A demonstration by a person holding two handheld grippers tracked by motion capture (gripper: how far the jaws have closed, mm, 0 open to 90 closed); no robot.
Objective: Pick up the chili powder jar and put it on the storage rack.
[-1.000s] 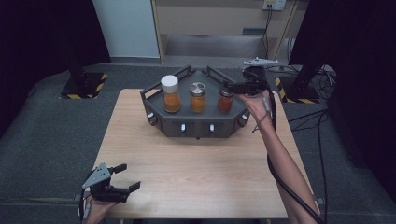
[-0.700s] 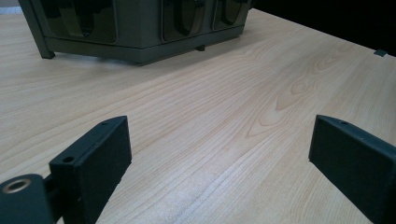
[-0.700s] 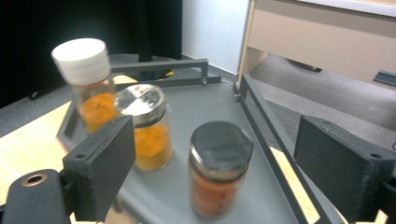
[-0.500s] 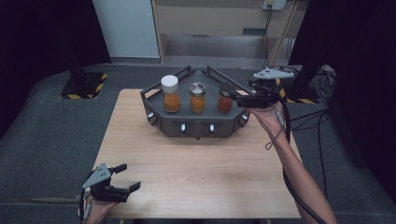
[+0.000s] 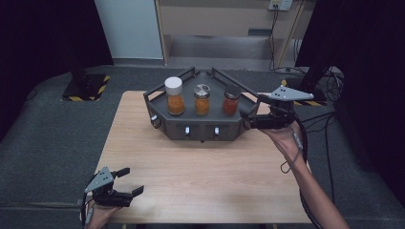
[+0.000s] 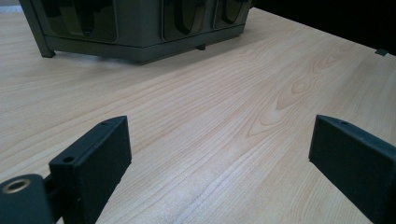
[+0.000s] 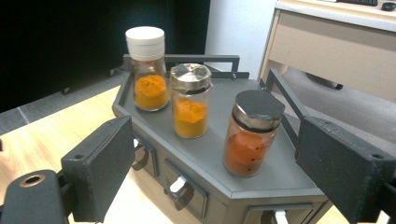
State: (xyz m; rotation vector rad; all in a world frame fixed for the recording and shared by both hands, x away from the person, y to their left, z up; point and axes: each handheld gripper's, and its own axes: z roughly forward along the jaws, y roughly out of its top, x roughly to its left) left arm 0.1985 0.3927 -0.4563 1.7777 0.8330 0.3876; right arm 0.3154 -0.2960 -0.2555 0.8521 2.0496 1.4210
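A grey hexagonal rack (image 5: 200,134) stands at the far middle of the wooden table. On top of it stand three spice jars in a row: a white-lidded one (image 5: 175,97) (image 7: 149,70), a silver-lidded one (image 5: 202,100) (image 7: 190,102) and a dark-lidded one (image 5: 231,101) (image 7: 252,135). My right gripper (image 5: 246,120) (image 7: 217,154) hovers at the rack's right corner, pointing at the jars, open and holding nothing. The dark-lidded jar is nearest to it, a little beyond the jaws. My left gripper (image 5: 133,181) (image 6: 219,149) rests low at the table's near left corner, open over bare wood.
The rack (image 6: 140,28) (image 7: 261,184) has small drawers with pale knobs (image 5: 187,130) in its front and raised rails along its back edges. The table (image 5: 200,176) has open wood between the rack and its near edge. A cable trails from the right gripper along the forearm.
The right gripper has drawn back from beside the dark-lidded jar toward the near right, off the rack's corner. The left gripper has stayed put.
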